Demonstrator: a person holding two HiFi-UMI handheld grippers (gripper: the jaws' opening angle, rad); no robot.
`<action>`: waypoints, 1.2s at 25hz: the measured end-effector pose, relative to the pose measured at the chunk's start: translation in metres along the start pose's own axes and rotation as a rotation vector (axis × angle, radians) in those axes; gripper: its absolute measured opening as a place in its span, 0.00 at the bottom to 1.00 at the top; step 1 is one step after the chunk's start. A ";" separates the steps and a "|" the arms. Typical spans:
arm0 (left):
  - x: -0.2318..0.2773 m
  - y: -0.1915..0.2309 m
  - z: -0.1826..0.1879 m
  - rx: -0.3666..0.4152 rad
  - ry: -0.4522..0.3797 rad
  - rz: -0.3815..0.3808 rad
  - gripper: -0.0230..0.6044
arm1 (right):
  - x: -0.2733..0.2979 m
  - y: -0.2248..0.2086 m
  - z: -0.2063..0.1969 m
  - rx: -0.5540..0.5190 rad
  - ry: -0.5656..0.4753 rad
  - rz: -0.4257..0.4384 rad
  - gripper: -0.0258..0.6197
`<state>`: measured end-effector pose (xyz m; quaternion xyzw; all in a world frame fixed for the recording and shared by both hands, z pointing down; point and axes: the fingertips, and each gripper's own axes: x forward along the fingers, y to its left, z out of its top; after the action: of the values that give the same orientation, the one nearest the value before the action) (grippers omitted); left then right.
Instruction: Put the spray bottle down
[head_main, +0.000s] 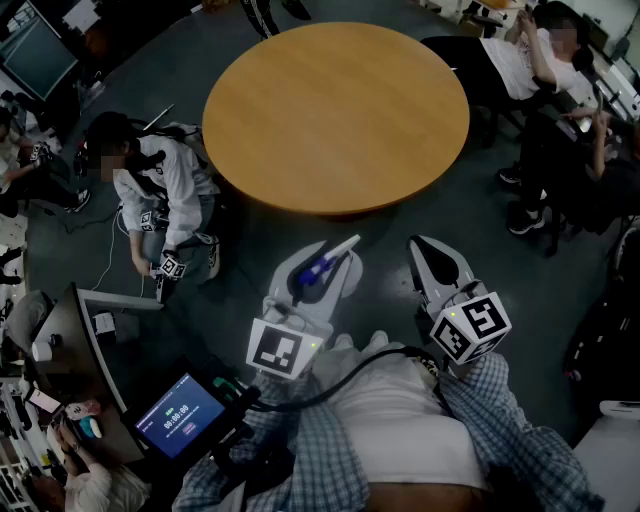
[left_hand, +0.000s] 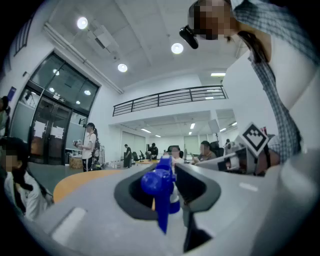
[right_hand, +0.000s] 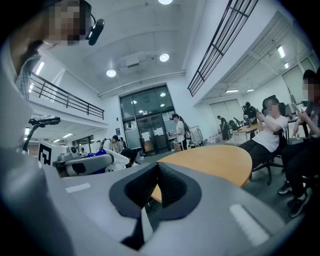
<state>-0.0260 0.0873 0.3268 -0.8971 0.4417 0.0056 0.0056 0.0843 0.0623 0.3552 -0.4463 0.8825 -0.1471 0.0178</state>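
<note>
Okay, quick pass. My left gripper (head_main: 328, 255) has the spray bottle (left_hand: 156, 184). In the left gripper view the jaws are partly closed, and the blue trigger head sits clamped between the dark pads with the trigger hanging down. The close-up is blurry, so I can't say exactly which part of the neck the pads pinch, and the bottle's body is out of sight.

In the head view the bottle shows as a blue patch between the grey jaws (head_main: 318, 269). It is up in the air, near the close rim of the round wooden table (head_main: 340, 110) but not over it or touching it.

My right gripper (right_hand: 157, 167) holds nothing. Its jaw tips meet, and the table edge shows through the hollow behind them. In the head view it hangs just beside the left one, also short of the table. Both point roughly level toward the table, each with its marker cube (head_main: 470, 328) at the back.

A person (head_main: 150, 190) crouches on the floor left of the table, and seated people (head_main: 520, 60) are at its right. A tablet (head_main: 180, 415) with a lit screen sits at lower left.
</note>
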 end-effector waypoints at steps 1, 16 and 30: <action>0.000 -0.001 0.000 -0.003 0.004 0.002 0.21 | -0.001 0.000 0.000 0.000 0.003 0.002 0.05; 0.005 -0.003 -0.003 -0.010 0.012 0.013 0.21 | -0.003 -0.007 -0.001 0.004 0.012 0.005 0.05; 0.015 -0.010 0.005 0.016 0.007 0.096 0.21 | -0.021 -0.029 0.006 0.025 0.008 0.035 0.05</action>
<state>-0.0091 0.0818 0.3212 -0.8749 0.4841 -0.0008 0.0107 0.1204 0.0610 0.3554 -0.4301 0.8883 -0.1595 0.0226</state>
